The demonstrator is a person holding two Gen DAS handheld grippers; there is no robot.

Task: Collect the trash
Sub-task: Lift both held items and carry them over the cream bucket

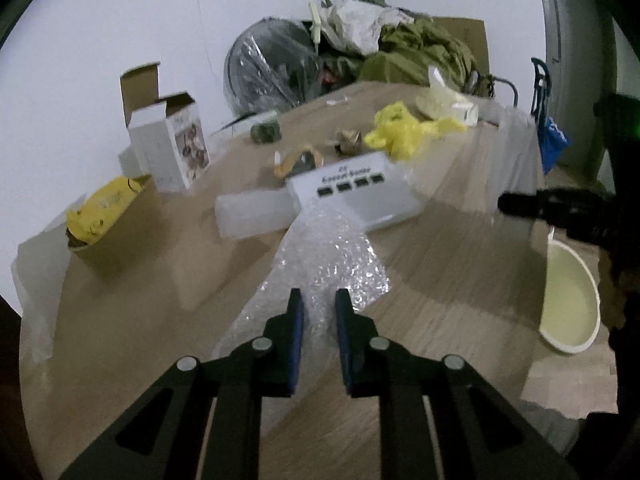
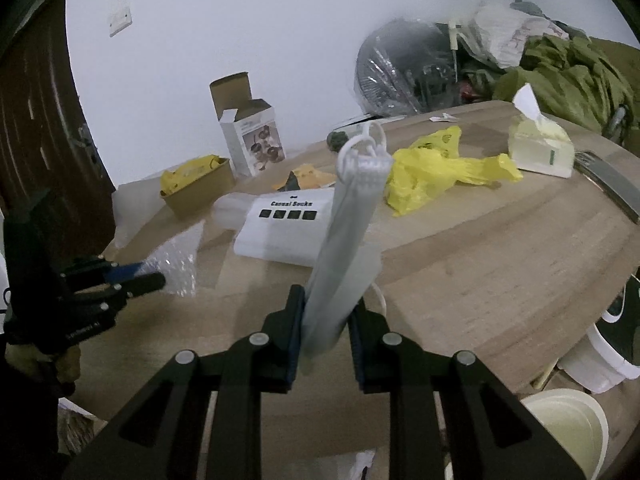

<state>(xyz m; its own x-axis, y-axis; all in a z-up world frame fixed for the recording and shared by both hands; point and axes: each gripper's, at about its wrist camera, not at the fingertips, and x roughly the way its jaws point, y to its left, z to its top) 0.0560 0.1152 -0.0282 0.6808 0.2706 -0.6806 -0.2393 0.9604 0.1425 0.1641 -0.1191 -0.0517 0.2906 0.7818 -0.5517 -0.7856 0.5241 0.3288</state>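
Bubble wrap (image 1: 320,264) is pinched by the left gripper (image 1: 319,300), a folded mask (image 2: 344,240) by the right gripper (image 2: 326,304); either thin edge could be slipped free if jerked.

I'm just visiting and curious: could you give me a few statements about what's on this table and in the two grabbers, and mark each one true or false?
1. The right gripper has its jaws closed on a folded white face mask. True.
2. The left gripper holds the yellow plastic bag. False: the bag lies loose on the table; that gripper grips bubble wrap.
3. The white packet reads "Casual Socks". True.
4. The tall white carton by the wall is sealed. False: its top flaps stand open.
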